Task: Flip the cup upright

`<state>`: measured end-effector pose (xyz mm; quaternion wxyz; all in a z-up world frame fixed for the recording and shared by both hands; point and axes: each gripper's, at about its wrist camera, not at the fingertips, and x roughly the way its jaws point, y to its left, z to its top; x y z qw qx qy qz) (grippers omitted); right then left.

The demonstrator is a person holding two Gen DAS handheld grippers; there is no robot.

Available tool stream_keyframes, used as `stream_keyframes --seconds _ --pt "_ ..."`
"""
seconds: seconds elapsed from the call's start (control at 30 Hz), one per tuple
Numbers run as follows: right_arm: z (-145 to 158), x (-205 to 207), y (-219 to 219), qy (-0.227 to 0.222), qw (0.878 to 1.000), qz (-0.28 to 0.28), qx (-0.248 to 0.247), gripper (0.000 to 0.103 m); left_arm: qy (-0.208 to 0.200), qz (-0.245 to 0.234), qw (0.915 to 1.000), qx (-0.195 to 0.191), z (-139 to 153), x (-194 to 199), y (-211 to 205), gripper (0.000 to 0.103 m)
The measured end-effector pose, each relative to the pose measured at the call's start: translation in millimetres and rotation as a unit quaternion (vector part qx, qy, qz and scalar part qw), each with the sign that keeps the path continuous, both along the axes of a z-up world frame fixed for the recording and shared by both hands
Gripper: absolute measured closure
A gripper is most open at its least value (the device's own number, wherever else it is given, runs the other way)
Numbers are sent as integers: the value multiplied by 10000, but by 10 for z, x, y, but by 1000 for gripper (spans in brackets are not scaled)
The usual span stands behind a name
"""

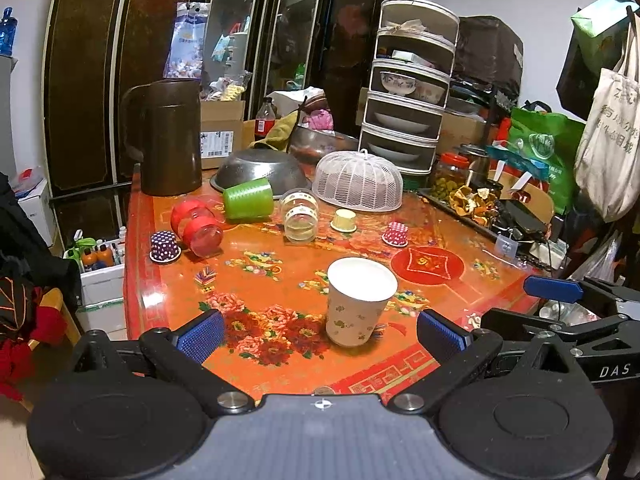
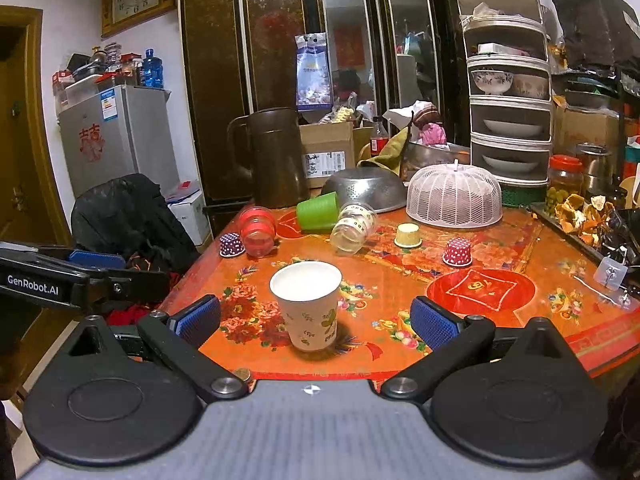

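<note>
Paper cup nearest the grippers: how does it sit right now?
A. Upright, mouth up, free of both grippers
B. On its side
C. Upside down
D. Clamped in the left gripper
A: the paper cup stands on its base with its open rim up, while the left gripper and right gripper are open around it without touching.

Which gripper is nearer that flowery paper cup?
About equal. The paper cup stands upright just ahead of the open left gripper; in the right gripper view it sits slightly left of centre.
</note>
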<state>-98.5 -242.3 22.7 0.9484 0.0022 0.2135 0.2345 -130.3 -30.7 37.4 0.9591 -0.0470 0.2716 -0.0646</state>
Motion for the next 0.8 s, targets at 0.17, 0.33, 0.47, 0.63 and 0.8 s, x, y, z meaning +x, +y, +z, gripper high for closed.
stream_keyframes --seconds 0.17,0.33,0.47,0.63,0.8 --pt "-9 9 7 13 10000 12 7 1 26 8 10000 41 -10 6 -12 0" --pt "-10 15 3 17 10000 14 22 1 46 -22 10000 79 -17 11 -22 0" --pt "-22 4 -2 15 10000 2 50 1 53 -17 10000 80 -18 8 -26 0" --pt "-33 1 -10 28 10000 13 80 1 86 10 9999 55 -30 24 -16 0" --pt "-38 10 -15 42 9999 17 98 1 103 31 9999 72 -37 39 -14 0"
